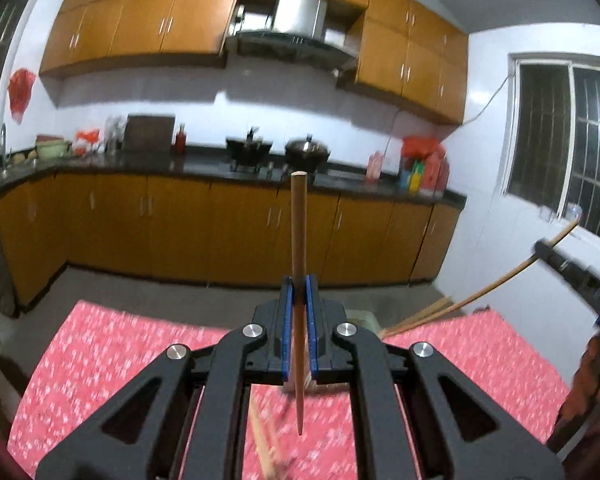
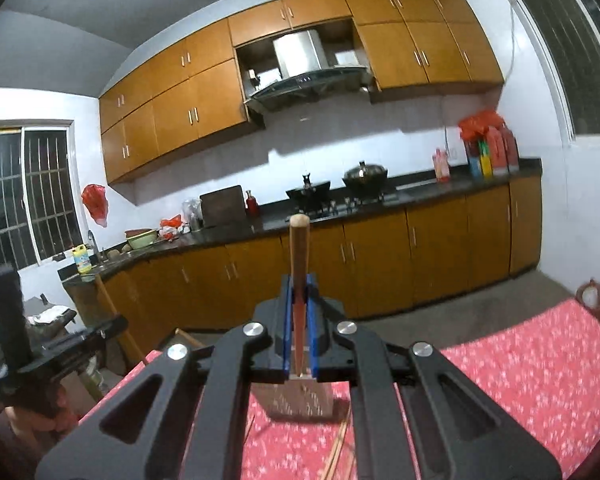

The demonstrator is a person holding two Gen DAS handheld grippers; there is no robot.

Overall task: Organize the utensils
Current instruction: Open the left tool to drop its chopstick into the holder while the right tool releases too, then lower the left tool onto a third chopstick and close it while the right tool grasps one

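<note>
Both grippers were held up above the red-patterned table (image 1: 100, 344), aimed nearly level at the kitchen counter (image 1: 204, 166). The left gripper (image 1: 299, 292) pinched an upright chopstick (image 1: 299, 240); the right gripper (image 2: 299, 292) clamped another chopstick (image 2: 299, 252) likewise. Loose chopsticks (image 2: 336, 452) lay on the table by a metal holder (image 2: 300, 400).

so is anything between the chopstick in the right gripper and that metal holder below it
Nothing visible. The right gripper holds its chopstick upright above the perforated metal holder; only open air shows between them, though the holder's mouth is hidden behind the gripper.
</note>
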